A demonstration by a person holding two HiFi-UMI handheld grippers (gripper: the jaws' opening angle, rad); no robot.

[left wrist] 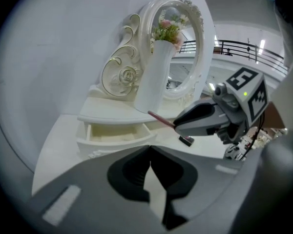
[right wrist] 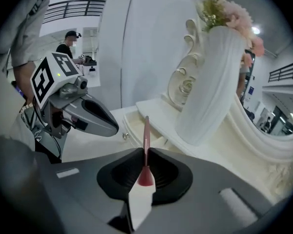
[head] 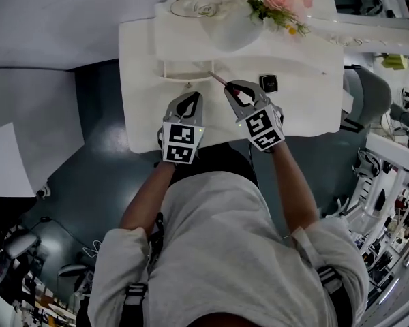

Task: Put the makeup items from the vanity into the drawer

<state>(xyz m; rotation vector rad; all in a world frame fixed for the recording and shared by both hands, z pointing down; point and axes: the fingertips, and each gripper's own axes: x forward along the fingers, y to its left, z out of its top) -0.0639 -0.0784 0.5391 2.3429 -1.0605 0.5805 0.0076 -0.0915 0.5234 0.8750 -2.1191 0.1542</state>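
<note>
White lacquer is seen across the desk (head: 140,60), which fills the upper middle of the head view. An oval mirror (left wrist: 198,48) in a scrolled frame is set at its back, and a tall ribbed vase (left wrist: 154,79) of pink flowers is stood in front of it. Below the vase a shallow drawer (head: 187,70) has been pulled open, and nothing can be made out inside it.

The right tongs (head: 230,90) are closed on a slim pink makeup stick (head: 218,80), held above the desk with its tip aimed toward the drawer's right end. The left tongs (head: 189,98) are pressed together and empty, just left of the right pair.

The carrying step is judged to be in hand. For the next move, the stick would need to be brought over the drawer, lowered and let go.

Only in the head view is a small black item (head: 268,83) shown on the desk, right of the right tongs. Only in the right gripper view is the clamp on the stick seen closely. The drawer's front and the mirror are shown whole only in the left gripper view.
</note>
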